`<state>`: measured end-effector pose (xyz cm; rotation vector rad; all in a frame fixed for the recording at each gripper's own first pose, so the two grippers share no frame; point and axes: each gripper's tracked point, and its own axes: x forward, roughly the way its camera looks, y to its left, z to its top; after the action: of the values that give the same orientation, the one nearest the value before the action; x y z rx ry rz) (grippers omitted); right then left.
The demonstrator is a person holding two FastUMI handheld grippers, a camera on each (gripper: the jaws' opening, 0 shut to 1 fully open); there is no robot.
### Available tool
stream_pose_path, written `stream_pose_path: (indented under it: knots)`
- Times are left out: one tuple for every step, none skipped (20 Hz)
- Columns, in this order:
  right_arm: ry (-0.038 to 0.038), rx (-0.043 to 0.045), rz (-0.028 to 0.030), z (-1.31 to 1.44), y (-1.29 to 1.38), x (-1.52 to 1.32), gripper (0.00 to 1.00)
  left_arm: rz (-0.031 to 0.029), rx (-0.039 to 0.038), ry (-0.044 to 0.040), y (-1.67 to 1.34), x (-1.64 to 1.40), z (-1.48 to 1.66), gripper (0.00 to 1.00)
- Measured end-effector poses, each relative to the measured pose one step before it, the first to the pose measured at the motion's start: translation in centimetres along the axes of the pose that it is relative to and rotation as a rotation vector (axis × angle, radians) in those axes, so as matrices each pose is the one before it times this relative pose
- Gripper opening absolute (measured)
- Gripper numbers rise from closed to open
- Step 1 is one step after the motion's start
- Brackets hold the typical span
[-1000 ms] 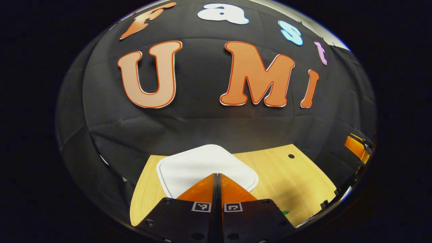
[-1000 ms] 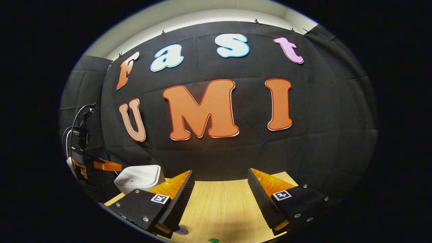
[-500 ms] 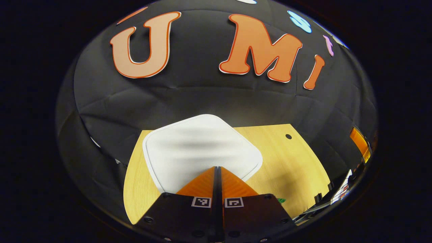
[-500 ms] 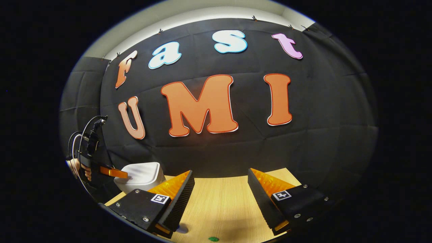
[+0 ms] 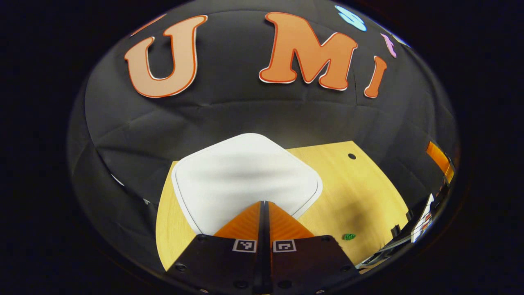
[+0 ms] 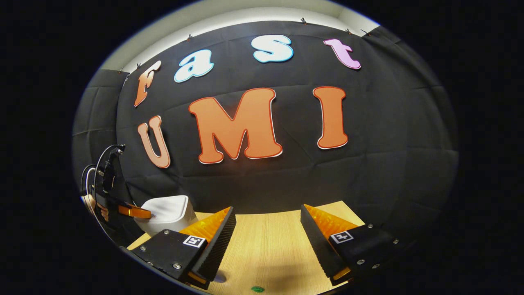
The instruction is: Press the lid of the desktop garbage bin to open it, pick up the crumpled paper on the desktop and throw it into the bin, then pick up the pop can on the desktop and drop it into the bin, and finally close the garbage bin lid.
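The white garbage bin's lid (image 5: 245, 176) lies flat and shut, seen from above in the left gripper view. My left gripper (image 5: 264, 203) is shut with nothing in it, its tips over the lid's near edge; whether they touch it I cannot tell. In the right gripper view the white bin (image 6: 166, 213) stands at the table's far left, and the left gripper (image 6: 135, 211), held by a hand, points at its top. My right gripper (image 6: 266, 229) hangs open over bare wood, nothing between its fingers.
The wooden table (image 5: 360, 192) has a small dark hole (image 5: 351, 156) near its far right corner. A small green scrap (image 5: 348, 236) lies on the wood; the same green scrap (image 6: 257, 289) lies below my right gripper. Black cloth walls stand close behind the table.
The left gripper dropped toward the bin and tilted down, so the lid grew larger in its view. The right gripper barely moved and stayed open.
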<state>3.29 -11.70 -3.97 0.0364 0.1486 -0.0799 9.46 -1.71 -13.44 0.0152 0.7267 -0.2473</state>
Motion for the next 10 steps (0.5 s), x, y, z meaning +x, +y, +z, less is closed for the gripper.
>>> stream_pose_path:
  knots:
    - [-0.00062, 0.0004, -0.00182, -0.064, -0.032, 0.046, 0.95, -0.00807, -0.02139, -0.01421, 0.103, 0.047, 0.203, 0.01]
    - [0.0008, 0.00182, 0.00205, 0.037, -0.022, -0.027, 0.95, -0.00528, -0.01554, -0.00354, 0.088, -0.152, -0.112, 0.01]
    - [0.00066, 0.00458, 0.00222, 0.086, 0.063, -0.024, 0.95, -0.00414, -0.00795, -0.01373, -0.056, 0.041, 0.204, 0.05]
    - [-0.00205, 0.00634, 0.0024, 0.225, 0.076, -0.031, 0.95, 0.00036, -0.00967, -0.00782, -0.042, -0.146, 0.068, 0.01]
    - [-0.00413, 0.00357, 0.00026, 0.285, 0.048, -0.035, 0.95, 0.00254, 0.0011, -0.02439, 0.129, -0.212, 0.391, 0.01]
    - [-0.0119, 0.00421, -0.00482, 0.442, -0.178, -0.041, 0.95, 0.02423, -0.00013, -0.01875, 0.409, -0.246, 0.379, 0.0]
    - [-0.01028, 0.00467, 0.00412, 0.421, 0.074, -0.133, 0.95, 0.01815, 0.01792, -0.01782, 0.194, -0.423, 0.469, 0.05]
    - [-0.00938, 0.00599, 0.00425, 0.424, 0.169, -0.118, 0.95, 0.0158, 0.01432, -0.04152, 0.183, -0.523, 1.017, 0.0]
    - [-0.00822, 0.00521, 0.00351, 0.34, 0.075, -0.111, 0.95, 0.01434, 0.00853, -0.0389, 0.094, -0.571, 1.305, 0.0]
    - [-0.00138, 0.00099, 0.00311, -0.021, 0.146, 0.02, 0.95, 0.01512, 0.00402, -0.03916, 0.113, -0.622, 1.093, 0.0]
